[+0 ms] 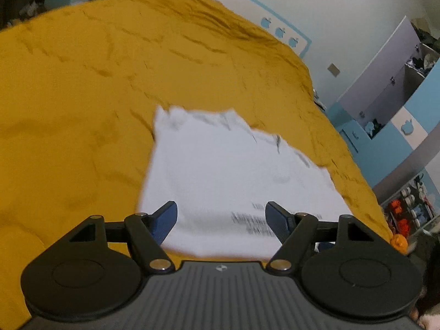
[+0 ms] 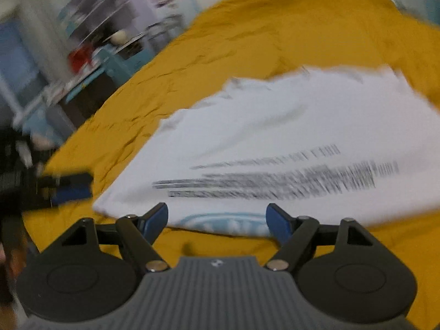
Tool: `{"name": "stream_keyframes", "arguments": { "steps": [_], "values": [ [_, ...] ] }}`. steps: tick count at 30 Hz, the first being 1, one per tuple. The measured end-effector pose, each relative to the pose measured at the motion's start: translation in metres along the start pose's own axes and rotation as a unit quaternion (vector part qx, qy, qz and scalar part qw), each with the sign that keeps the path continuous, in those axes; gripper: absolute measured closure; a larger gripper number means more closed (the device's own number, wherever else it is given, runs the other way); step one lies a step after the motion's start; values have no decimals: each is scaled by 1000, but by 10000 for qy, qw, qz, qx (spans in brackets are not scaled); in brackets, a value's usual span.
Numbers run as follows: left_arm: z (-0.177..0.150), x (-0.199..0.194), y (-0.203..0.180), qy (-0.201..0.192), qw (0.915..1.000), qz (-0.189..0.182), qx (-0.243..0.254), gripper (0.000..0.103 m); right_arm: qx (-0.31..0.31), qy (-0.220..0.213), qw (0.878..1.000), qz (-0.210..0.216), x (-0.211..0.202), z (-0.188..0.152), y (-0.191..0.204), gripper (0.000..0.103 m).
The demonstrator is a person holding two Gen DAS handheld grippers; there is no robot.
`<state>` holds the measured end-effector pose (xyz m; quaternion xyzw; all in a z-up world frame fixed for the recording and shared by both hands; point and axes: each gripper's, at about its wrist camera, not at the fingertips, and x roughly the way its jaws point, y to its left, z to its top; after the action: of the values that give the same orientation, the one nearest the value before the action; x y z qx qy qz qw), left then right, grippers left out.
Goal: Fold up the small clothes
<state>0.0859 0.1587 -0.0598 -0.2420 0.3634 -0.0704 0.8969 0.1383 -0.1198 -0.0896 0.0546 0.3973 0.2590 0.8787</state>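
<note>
**White garment flat on the yellow bed, both tools spread wide**

The white garment (image 1: 233, 178) lies folded into a rough rectangle on the mustard-yellow bedspread (image 1: 82, 96), lines of dark printed text across its near part, too smeared to read. From the right wrist view the same garment (image 2: 288, 137) fills the middle of the frame, its far edge ragged and rumpled, a pale blue ring-shaped print showing at its near edge. Both views are blurred.

The left tool (image 1: 221, 217) sits over the near edge of the cloth, blue-padded fingers (image 1: 165, 220) splayed apart, nothing between them. Whether the pads touch the fabric, I cannot tell. The right tool (image 2: 217, 220) is released too, fingers (image 2: 277, 222) wide apart at the garment's near edge, nothing gripped. At the left edge of the right wrist view, the left tool appears as a dark, blurred shape with a blue pad, just beside the garment's corner.

Out beyond the bed: a white wall with a light blue border (image 1: 288, 27) with small blue apple shapes, shelving (image 1: 412, 206) at the right holding orange items, and a small orange object (image 1: 398, 243) near the bedspread's edge.
</note>
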Motion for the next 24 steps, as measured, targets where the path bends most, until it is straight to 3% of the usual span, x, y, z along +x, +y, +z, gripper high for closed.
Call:
{"name": "stream_keyframes", "arguments": {
  "steps": [5, 8, 10, 13, 15, 24],
  "values": [
    [38, -8, 22, -156, 9999, -58, 8, 17, -1463, -9, 9891, -173, 17, -5, 63, 29],
    [51, 5, 35, -48, 10000, -21, -55, 17, -2029, 107, 9789, -225, 35, -10, 91, 30],
    [56, 16, 40, 49, 10000, 42, -8, 17, -2442, 195, 9691, -286, 47, -15, 108, 30],
    [60, 35, 52, 172, 9997, -167, -88, 17, -3028, 192, 9521, -389, 63, -22, 131, 30],
    [65, 50, 61, 348, 9986, -333, -211, 18, -3257, 202, 9442, -447, 73, -24, 140, 30],
    [82, 110, 93, 931, 9931, -429, -567, 18, -3784, 100, 9239, -548, 118, -17, 176, 30]
  ]
}}
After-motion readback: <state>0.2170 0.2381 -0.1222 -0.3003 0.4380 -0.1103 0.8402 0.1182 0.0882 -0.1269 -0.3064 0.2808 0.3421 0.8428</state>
